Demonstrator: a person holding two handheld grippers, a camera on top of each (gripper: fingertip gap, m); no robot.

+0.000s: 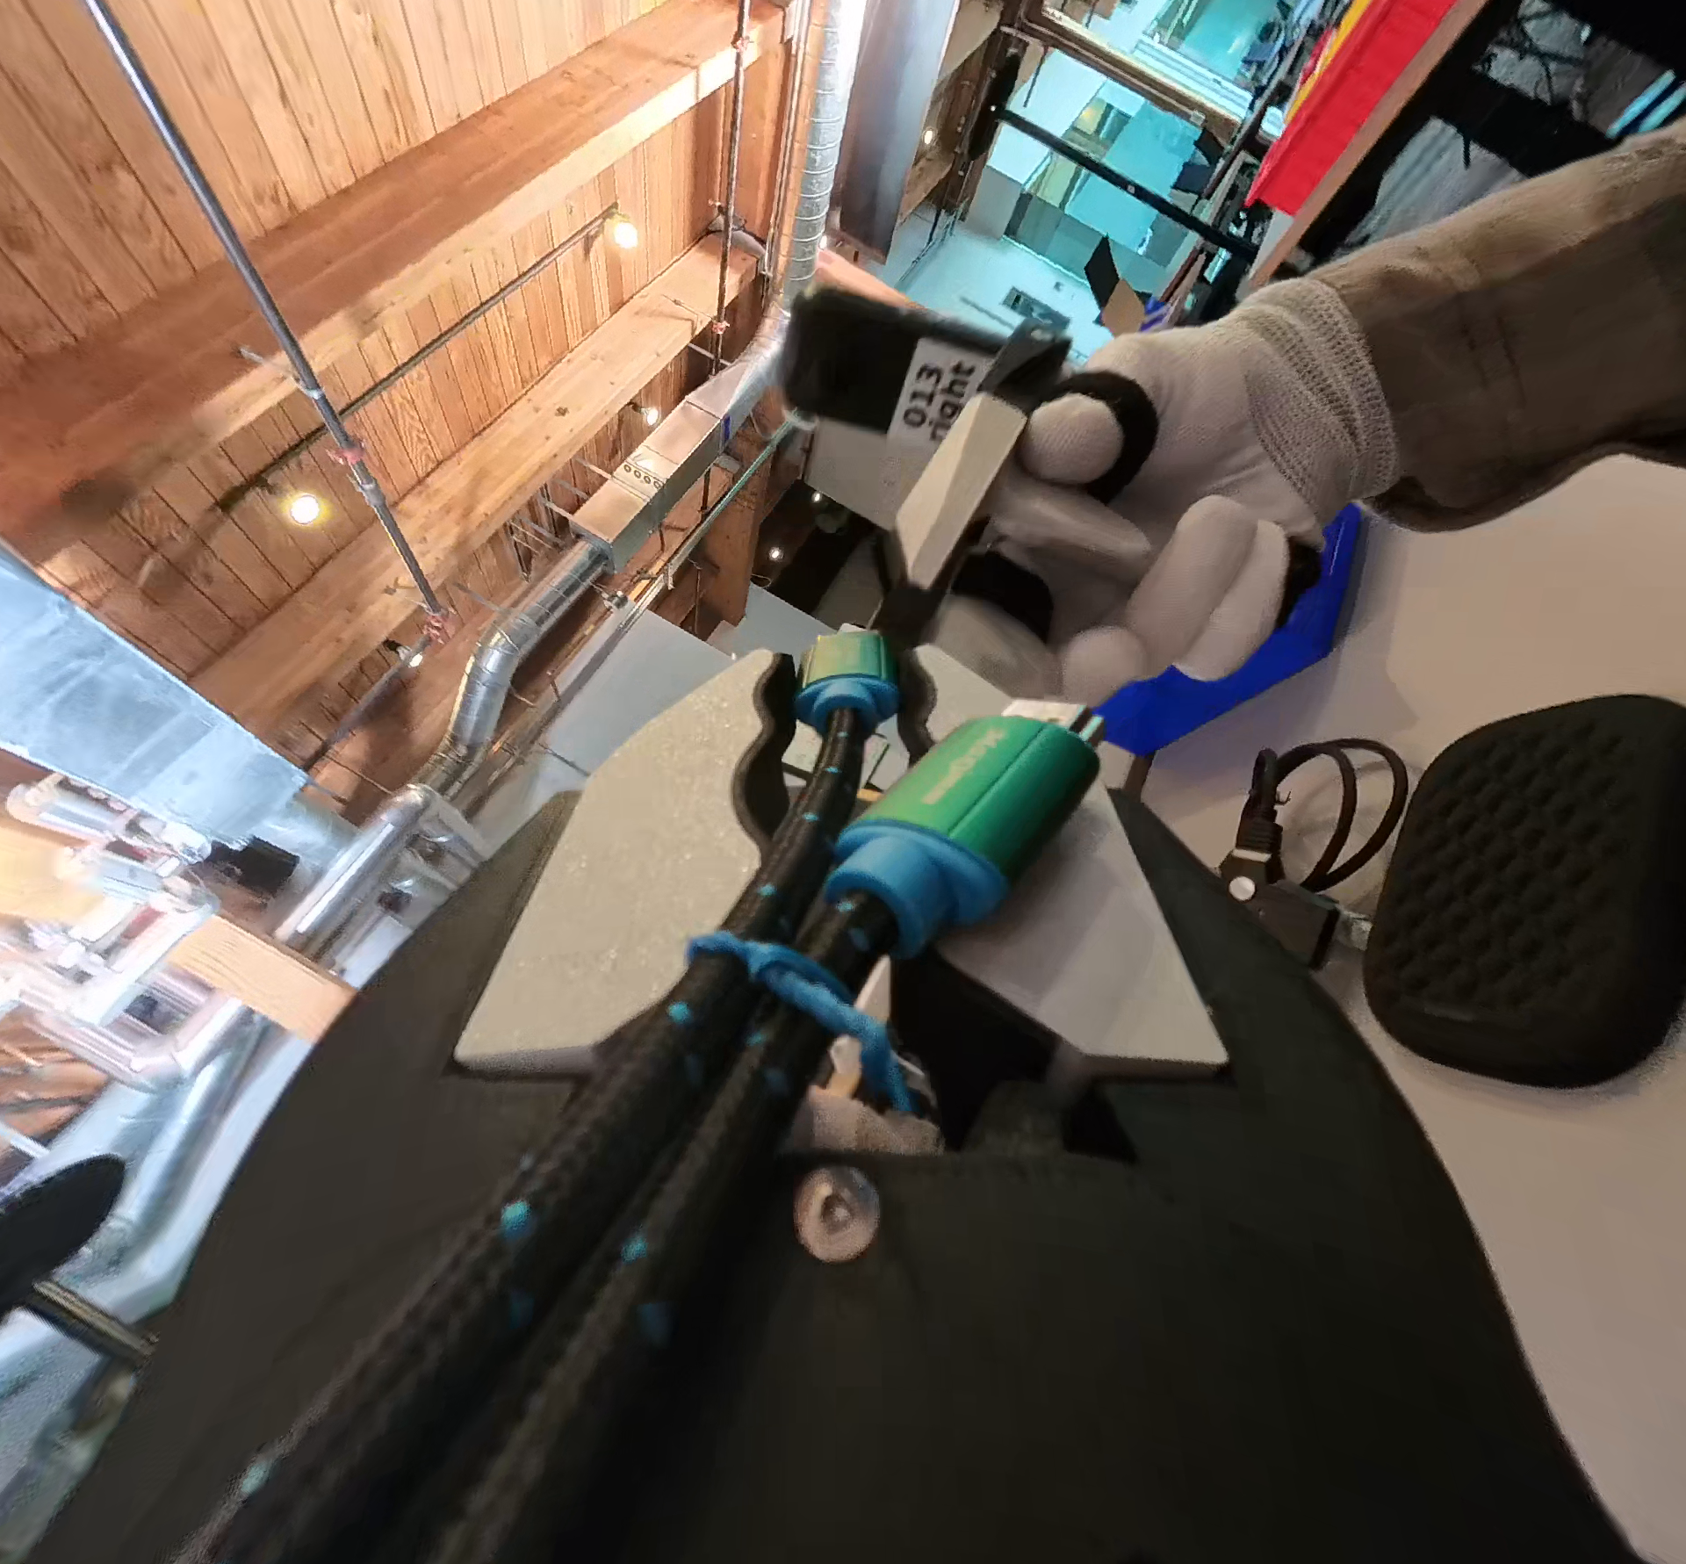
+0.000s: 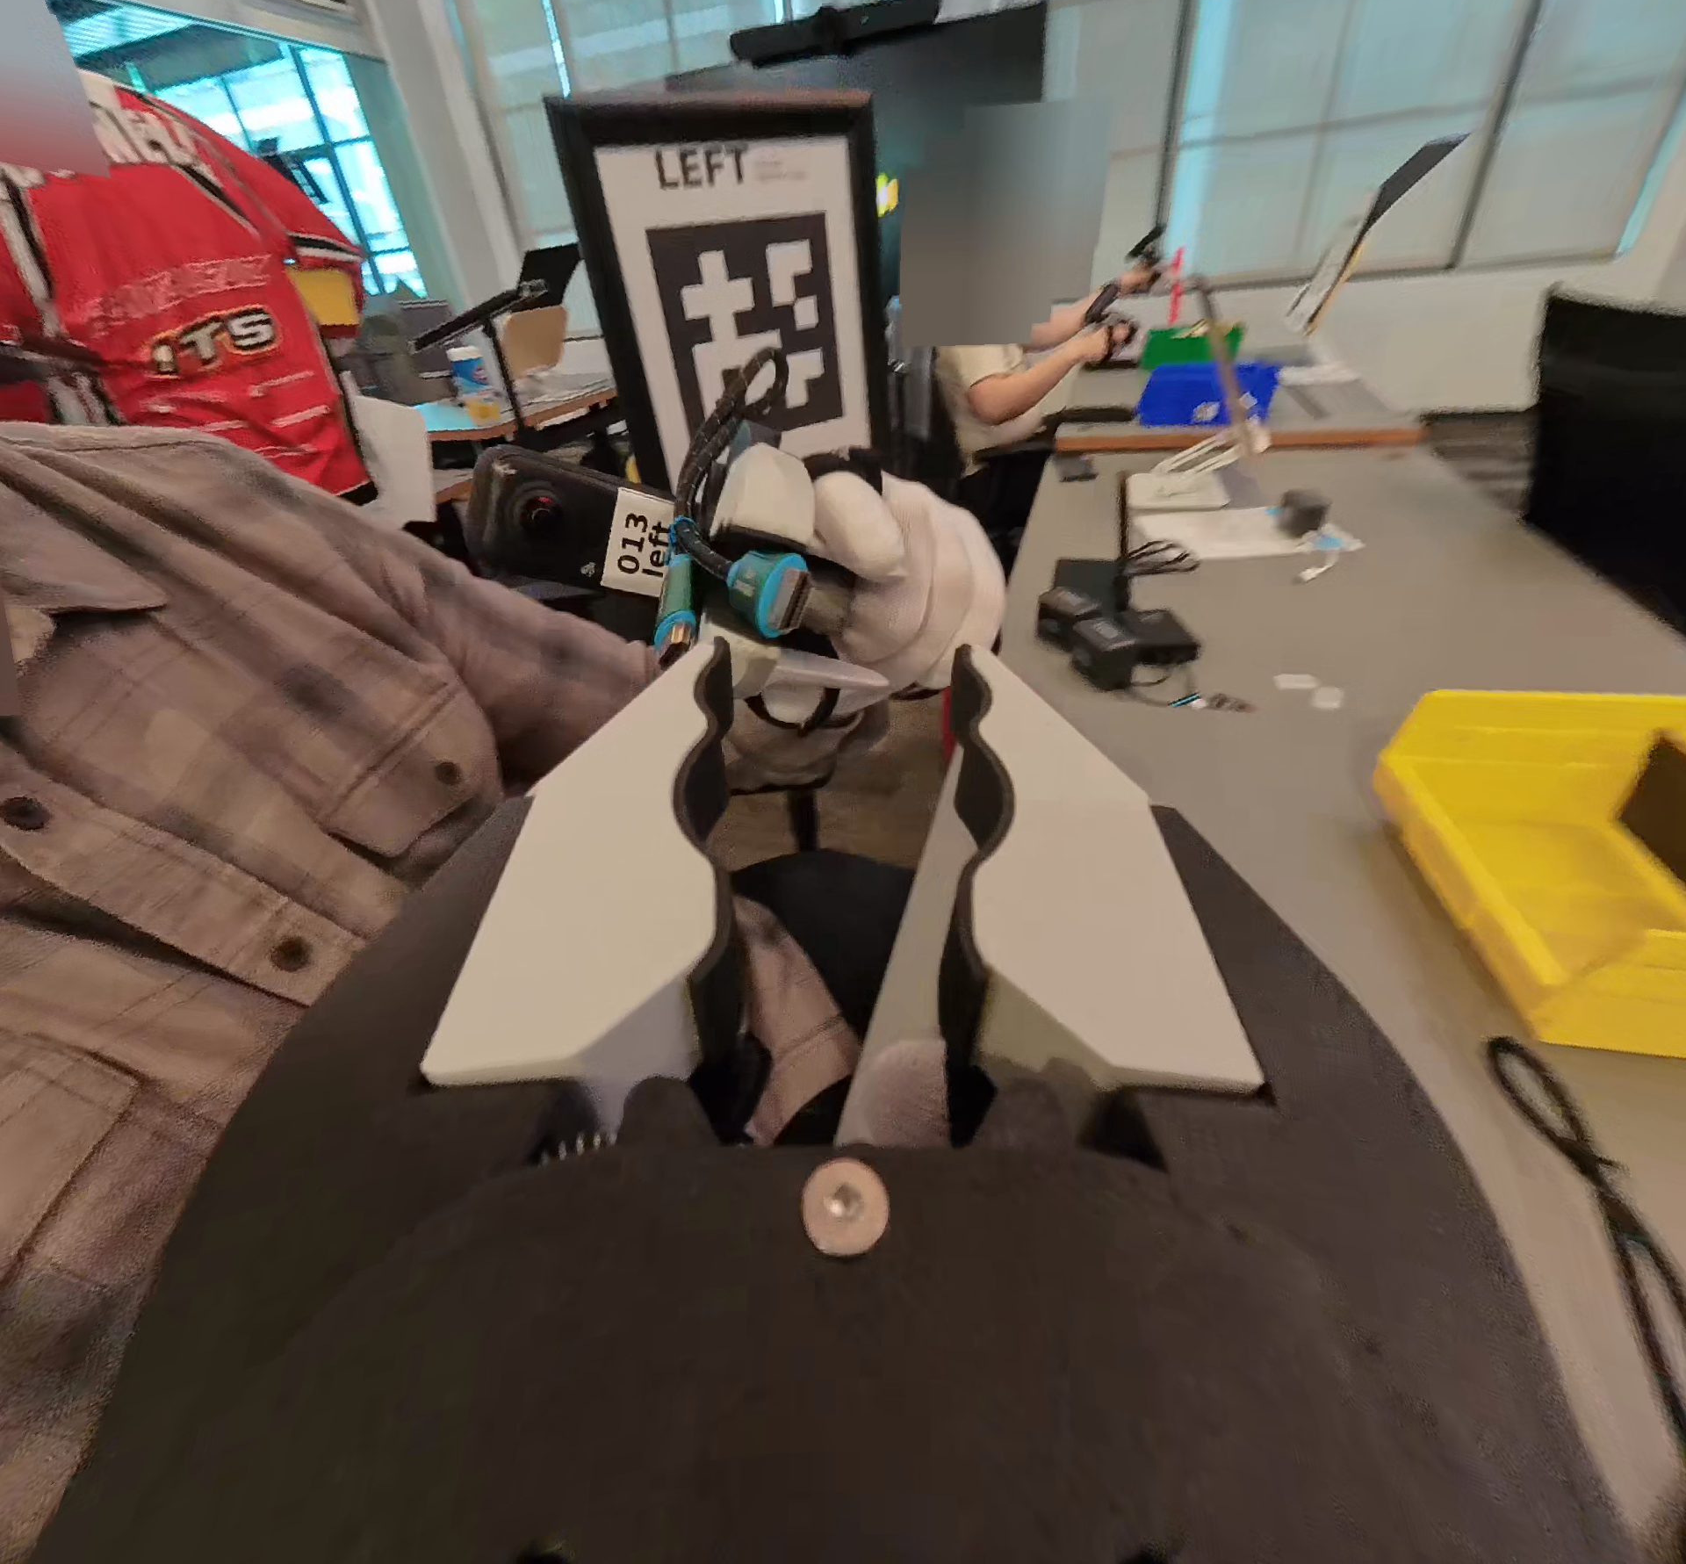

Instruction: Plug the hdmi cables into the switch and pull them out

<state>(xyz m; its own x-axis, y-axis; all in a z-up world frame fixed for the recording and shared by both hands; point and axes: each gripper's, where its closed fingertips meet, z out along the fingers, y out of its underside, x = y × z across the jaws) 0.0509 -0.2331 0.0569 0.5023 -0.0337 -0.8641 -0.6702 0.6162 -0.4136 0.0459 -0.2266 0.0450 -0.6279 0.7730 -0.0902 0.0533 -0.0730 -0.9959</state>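
Worktop (image 2: 1323,772): grey, bearing yellow bin (image 2: 1551,872) and black adapters (image 2: 1108,631). Room: wooden plank ceiling (image 1: 365,152), metal ducts, large windows (image 2: 1368,106). Left gripper (image 1: 844,704): jaws closed on bundled HDMI cables (image 1: 976,809), lifted clear of worktop. Right gripper (image 2: 835,699): jaws parted, empty. Switch not identifiable.

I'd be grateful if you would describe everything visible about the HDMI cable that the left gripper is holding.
The HDMI cable is black braid flecked with blue, folded double and bound by a blue tie. Both ends carry plugs with green metallic shells, blue collars and bare metal tips. One plug lies across the left gripper's grey finger; the other sits between the fingertips. Held in the air, plugged into nothing; from the right wrist view its loop sticks up behind the gloved hand.
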